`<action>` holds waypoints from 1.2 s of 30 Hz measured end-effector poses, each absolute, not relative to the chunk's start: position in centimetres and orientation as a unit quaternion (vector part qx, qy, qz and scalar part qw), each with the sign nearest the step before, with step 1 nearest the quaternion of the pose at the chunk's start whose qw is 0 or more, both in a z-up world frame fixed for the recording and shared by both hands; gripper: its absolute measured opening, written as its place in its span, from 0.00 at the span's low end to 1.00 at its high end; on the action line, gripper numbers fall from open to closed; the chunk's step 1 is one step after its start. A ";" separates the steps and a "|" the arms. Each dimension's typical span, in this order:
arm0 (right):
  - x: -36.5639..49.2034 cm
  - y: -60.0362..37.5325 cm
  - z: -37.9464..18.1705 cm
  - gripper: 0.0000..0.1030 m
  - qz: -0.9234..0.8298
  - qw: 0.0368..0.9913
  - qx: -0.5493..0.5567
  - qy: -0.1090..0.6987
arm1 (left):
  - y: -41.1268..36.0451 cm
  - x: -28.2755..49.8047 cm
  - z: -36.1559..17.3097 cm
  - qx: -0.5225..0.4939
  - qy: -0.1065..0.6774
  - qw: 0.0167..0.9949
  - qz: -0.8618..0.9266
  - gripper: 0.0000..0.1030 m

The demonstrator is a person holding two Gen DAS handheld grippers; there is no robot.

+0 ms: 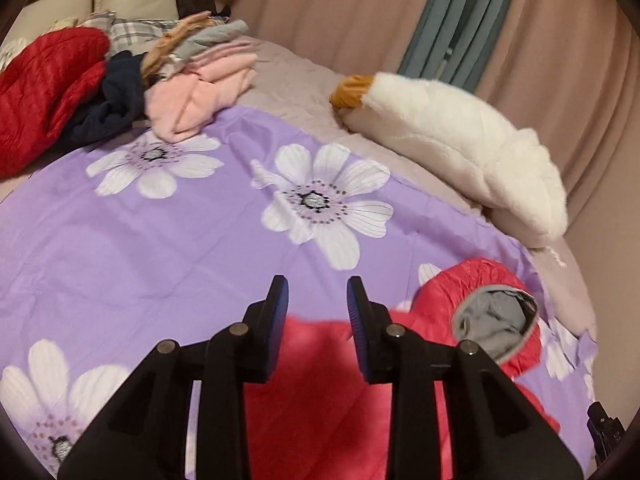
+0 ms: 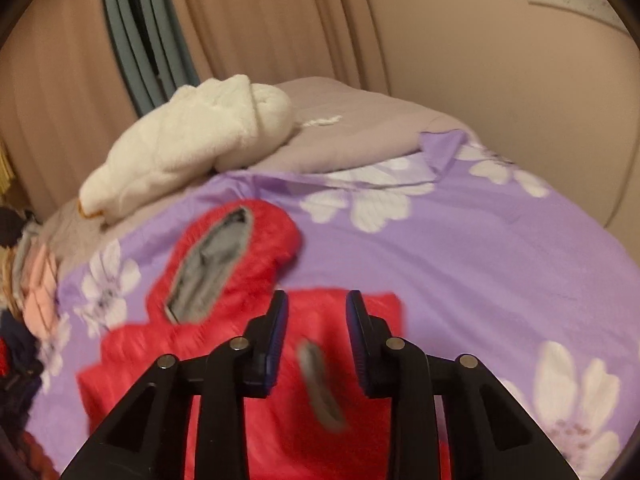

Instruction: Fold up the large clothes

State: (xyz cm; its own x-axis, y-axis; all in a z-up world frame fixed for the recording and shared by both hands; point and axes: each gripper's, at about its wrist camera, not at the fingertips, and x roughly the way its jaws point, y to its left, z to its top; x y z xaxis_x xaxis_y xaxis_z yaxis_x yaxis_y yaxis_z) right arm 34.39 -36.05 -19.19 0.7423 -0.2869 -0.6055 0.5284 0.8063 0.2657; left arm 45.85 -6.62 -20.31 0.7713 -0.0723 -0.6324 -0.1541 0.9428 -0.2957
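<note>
A red puffer jacket (image 1: 320, 392) with a grey-lined hood (image 1: 494, 320) lies on the purple flowered sheet (image 1: 160, 248). My left gripper (image 1: 318, 296) is open and empty, hovering over the jacket's far edge. In the right wrist view the jacket (image 2: 224, 340) lies spread with its hood (image 2: 212, 264) toward the far left. My right gripper (image 2: 318, 312) is open and empty above the jacket's body, near a grey sleeve cuff (image 2: 320, 384).
A white plush goose (image 1: 460, 148) lies at the bed's far right edge; it also shows in the right wrist view (image 2: 188, 148). A pile of clothes (image 1: 120, 80) with another red jacket (image 1: 44, 92) sits at the far left. Pink curtains (image 1: 360, 12) hang behind.
</note>
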 end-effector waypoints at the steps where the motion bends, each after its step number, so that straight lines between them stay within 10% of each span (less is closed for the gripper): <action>1: 35.7 -36.3 -19.4 0.33 -0.223 0.904 0.228 0.284 | -7.7 47.3 -20.4 -0.178 0.341 0.923 0.008 0.40; 3: 37.6 -36.6 -19.7 0.40 -0.211 0.903 0.248 0.280 | -9.2 49.4 -20.9 -0.203 0.341 0.918 -0.008 0.66; 6: 41.4 -37.9 -21.1 0.66 -0.191 0.890 0.301 0.285 | -11.6 52.4 -22.4 -0.219 0.359 0.907 -0.020 0.66; 18: 49.4 -41.0 -29.3 0.66 -0.180 0.847 0.374 0.333 | -20.7 61.0 -30.5 -0.132 0.470 0.870 -0.072 0.52; 28: 50.5 -39.0 -29.8 0.21 -0.217 0.860 0.314 0.338 | -20.2 60.3 -30.7 -0.134 0.435 0.889 -0.051 0.28; 36: 50.2 -38.7 -29.7 0.20 -0.217 0.864 0.308 0.333 | -20.2 60.1 -30.8 -0.137 0.427 0.892 -0.053 0.23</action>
